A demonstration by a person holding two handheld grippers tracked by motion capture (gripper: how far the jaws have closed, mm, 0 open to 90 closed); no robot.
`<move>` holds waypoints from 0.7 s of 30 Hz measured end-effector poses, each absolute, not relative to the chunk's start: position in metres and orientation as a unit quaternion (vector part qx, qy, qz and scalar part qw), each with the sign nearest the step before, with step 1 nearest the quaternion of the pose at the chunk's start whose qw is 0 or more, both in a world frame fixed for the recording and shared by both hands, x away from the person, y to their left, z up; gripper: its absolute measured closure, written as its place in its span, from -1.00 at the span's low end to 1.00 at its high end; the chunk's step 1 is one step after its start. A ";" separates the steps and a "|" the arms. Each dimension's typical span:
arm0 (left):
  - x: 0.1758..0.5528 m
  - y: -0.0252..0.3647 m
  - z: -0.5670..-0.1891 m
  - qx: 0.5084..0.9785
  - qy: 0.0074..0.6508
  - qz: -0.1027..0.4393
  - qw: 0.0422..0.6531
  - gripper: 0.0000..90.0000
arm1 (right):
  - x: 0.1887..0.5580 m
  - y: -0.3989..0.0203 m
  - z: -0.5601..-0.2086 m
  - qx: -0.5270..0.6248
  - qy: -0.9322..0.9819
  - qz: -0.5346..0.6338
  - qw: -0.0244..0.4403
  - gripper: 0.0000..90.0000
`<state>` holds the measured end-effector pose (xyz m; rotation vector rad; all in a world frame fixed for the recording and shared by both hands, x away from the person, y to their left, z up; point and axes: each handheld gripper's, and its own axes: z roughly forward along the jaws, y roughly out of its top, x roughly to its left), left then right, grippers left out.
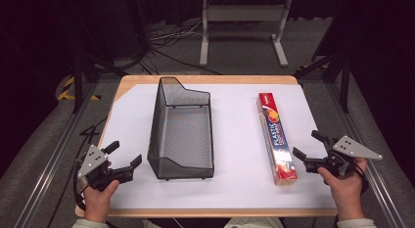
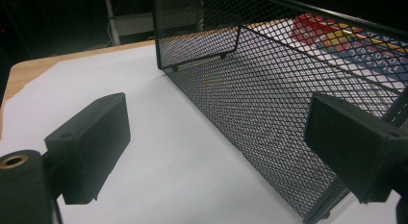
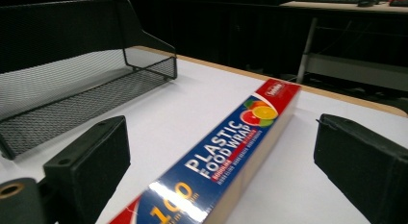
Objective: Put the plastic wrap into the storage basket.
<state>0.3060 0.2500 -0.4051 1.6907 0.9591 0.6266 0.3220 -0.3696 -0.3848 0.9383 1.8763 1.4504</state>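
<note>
Looking down from the high view, we see a long box of plastic wrap [image 1: 276,138] lying flat on the white sheet [image 1: 235,140] that covers the wooden table [image 1: 205,79], its length running away from the person, on the right half of the table. The right gripper [image 1: 308,147] sits just beside the near end of that box, to its right, with its jaws spread wide and nothing between them; we cannot see any contact with the box. In the right gripper view the box [image 3: 226,161] stretches away between the two black jaws, near end closest to the camera, label up, and both jaws stand clear of its sides.

Further left stands a black wire mesh basket [image 1: 182,130], upright and open at the top, apart from the box with bare white sheet between them. The left gripper [image 1: 125,157] rests near the basket's near left corner, its jaws also wide apart and holding nothing. In the left gripper view the basket's mesh wall [image 2: 269,104] runs just beside the right-hand jaw, and we cannot tell whether they touch. Through the mesh the coloured box [image 2: 346,41] shows on the far side.
</note>
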 end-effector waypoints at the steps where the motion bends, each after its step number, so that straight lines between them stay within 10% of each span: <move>1: 0.306 0.250 -0.405 0.705 0.401 0.262 0.522 -0.79 | 0.322 -0.368 -0.384 0.349 0.704 0.545 0.291 -0.87; 21: 0.306 0.245 -0.407 0.714 0.394 0.263 0.516 -0.79 | 0.330 -0.325 -0.371 0.335 0.722 0.551 0.251 -0.94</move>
